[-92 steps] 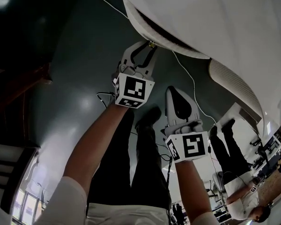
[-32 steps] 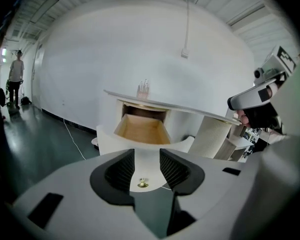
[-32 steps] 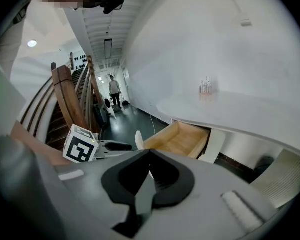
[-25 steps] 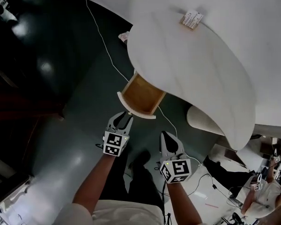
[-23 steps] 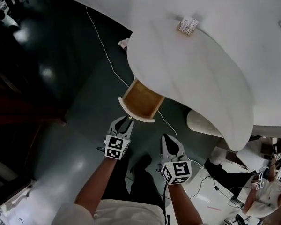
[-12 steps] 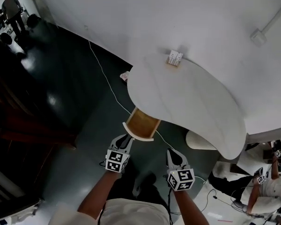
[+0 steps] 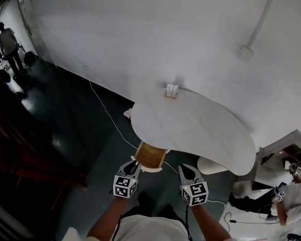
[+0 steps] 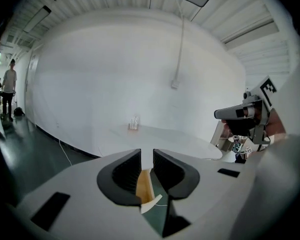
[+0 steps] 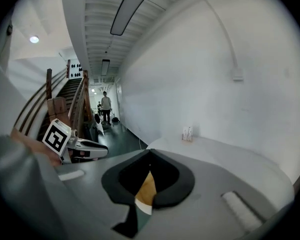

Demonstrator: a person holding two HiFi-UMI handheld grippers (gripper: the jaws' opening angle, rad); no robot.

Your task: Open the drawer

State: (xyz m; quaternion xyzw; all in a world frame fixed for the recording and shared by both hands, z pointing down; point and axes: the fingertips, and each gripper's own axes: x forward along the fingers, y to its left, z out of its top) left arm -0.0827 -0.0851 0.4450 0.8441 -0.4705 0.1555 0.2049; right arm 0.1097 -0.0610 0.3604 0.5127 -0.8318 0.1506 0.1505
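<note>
The drawer (image 7: 150, 156) stands pulled out from under the curved white table (image 7: 200, 129), its tan wooden inside showing. My left gripper (image 7: 133, 163) hovers just in front of the drawer's white front, apart from it. Its jaws are closing and a narrow gap is left, with nothing between them. In the left gripper view (image 8: 147, 156) the drawer (image 8: 144, 186) shows far below through that gap. My right gripper (image 7: 183, 167) is beside it to the right, shut and empty. In the right gripper view (image 9: 150, 153) the drawer (image 9: 147, 186) appears through the loop of the jaws.
A small white pack (image 7: 171, 90) stands at the table's far edge by the white wall. A cable (image 7: 110, 119) runs across the dark floor. A rounded white base (image 7: 210, 165) sits under the table. Dark stairs rise at the left. A person (image 7: 7, 39) stands far left, and another person (image 7: 291, 195) is at the right.
The drawer, shut at first with the left gripper at its front, is now open. Over the last second both grippers rose away from it, and the left jaws narrowed.
</note>
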